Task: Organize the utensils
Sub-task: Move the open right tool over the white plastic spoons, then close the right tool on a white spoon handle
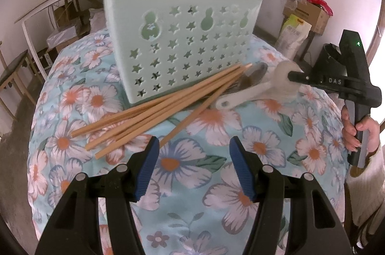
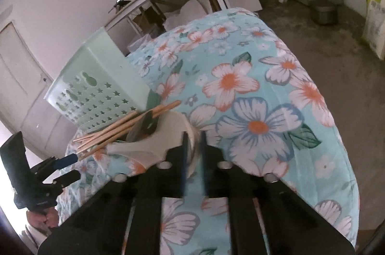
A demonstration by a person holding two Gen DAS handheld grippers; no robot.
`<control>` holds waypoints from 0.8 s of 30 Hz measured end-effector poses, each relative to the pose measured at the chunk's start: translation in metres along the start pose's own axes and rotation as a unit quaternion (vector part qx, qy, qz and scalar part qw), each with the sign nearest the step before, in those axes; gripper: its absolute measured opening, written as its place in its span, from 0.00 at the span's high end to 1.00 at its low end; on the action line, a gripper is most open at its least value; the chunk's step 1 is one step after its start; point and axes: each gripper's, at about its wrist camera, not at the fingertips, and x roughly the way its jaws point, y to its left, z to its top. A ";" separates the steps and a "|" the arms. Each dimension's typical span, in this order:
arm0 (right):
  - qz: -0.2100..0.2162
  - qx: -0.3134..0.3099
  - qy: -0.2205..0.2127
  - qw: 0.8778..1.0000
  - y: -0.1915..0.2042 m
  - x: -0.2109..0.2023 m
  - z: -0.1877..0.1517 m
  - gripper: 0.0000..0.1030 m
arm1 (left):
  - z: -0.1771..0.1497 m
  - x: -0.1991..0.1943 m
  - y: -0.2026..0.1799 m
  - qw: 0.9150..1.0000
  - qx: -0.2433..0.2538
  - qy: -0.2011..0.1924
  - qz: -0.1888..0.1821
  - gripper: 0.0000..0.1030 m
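Where fingers point(image 2: 203, 158) blur, pinched spoon point(image 1: 255, 89).

Left claw point(image 1: 193, 168) hangs open over floral cloth point(image 1: 192, 182). Chopsticks point(image 1: 154, 108) lie w/ tips against mint basket point(image 1: 178, 38). Right claw point(image 1: 292, 75) pinches white spoon point(image 1: 259, 86) beside them.

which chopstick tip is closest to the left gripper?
The lone chopstick splayed off to the right of the bundle; its near end stops just beside the left gripper's left finger. The other chopsticks end further left.
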 end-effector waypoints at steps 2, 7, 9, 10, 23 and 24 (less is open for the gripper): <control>-0.003 -0.007 -0.013 1.000 0.001 -0.003 0.000 0.96 | 0.004 -0.001 -0.005 1.000 0.011 -0.004 0.001 0.43; -0.021 -0.020 -0.033 0.999 0.004 -0.010 0.005 0.96 | 0.009 -0.001 -0.012 1.000 0.018 -0.009 -0.008 0.43; -0.028 -0.027 -0.033 0.999 0.003 -0.013 0.007 0.96 | 0.009 -0.001 -0.011 1.000 0.013 -0.008 -0.011 0.43; -0.027 -0.030 -0.033 0.999 0.004 -0.015 0.008 0.96 | 0.008 0.000 -0.009 1.000 0.010 -0.007 -0.012 0.43; 0.097 0.115 -0.006 0.989 -0.055 -0.008 0.012 0.96 | -0.002 -0.004 0.005 1.000 -0.011 0.001 -0.010 0.43; 0.102 0.122 -0.009 0.987 -0.058 -0.011 0.013 0.96 | -0.003 -0.004 0.006 1.000 -0.012 0.001 -0.010 0.43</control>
